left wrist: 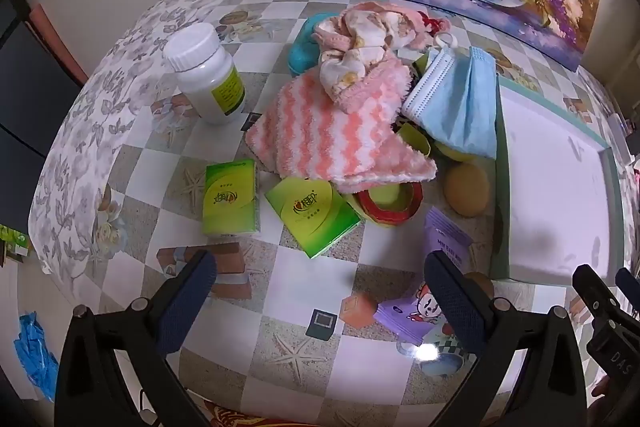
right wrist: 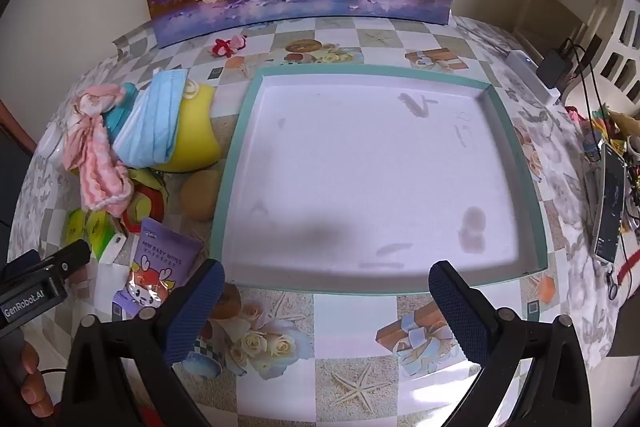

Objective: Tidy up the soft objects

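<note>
Hovering with both tongs spread wide and empty, you kept the left gripper (left wrist: 320, 291) over the pink-and-white wavy fleece cloth (left wrist: 320, 135), the right gripper (right wrist: 326, 291) above the bare teal-rimmed white tray (right wrist: 240, 131), probably its destination.

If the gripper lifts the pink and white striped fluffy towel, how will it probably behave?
The pink and white striped fluffy towel looks floppy: it drapes over the objects beneath, so it would likely sag when lifted. The crumpled pink floral cloth lies on it and may come along. Its fuzzy pile probably grips well.
</note>
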`<state>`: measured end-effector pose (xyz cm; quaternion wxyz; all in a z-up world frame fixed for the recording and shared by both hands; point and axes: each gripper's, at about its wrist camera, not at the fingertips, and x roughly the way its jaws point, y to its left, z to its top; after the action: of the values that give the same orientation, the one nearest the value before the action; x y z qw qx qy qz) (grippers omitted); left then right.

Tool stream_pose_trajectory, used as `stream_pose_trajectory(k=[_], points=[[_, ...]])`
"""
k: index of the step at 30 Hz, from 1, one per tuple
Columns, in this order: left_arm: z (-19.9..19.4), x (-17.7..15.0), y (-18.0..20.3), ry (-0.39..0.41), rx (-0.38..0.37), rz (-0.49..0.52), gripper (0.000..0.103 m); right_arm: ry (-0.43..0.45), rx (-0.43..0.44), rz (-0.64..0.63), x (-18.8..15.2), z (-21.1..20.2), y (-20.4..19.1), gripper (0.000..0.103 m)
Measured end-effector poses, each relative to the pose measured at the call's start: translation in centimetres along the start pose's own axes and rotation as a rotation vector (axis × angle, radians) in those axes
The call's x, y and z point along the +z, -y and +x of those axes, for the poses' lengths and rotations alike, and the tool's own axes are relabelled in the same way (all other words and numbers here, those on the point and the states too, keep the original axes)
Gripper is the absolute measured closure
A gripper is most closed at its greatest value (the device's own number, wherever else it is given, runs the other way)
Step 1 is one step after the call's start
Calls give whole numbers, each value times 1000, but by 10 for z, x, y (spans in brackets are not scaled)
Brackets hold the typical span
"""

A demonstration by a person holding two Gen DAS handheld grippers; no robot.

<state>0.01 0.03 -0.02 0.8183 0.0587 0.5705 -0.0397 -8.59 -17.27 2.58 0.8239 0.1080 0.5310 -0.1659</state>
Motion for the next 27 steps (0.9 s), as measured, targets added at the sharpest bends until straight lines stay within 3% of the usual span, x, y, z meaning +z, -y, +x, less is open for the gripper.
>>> stream_pose_trajectory(k=[27], points=[[-3,0,4,1,12,7,0,3,3,-2,0,-1,-2,0]])
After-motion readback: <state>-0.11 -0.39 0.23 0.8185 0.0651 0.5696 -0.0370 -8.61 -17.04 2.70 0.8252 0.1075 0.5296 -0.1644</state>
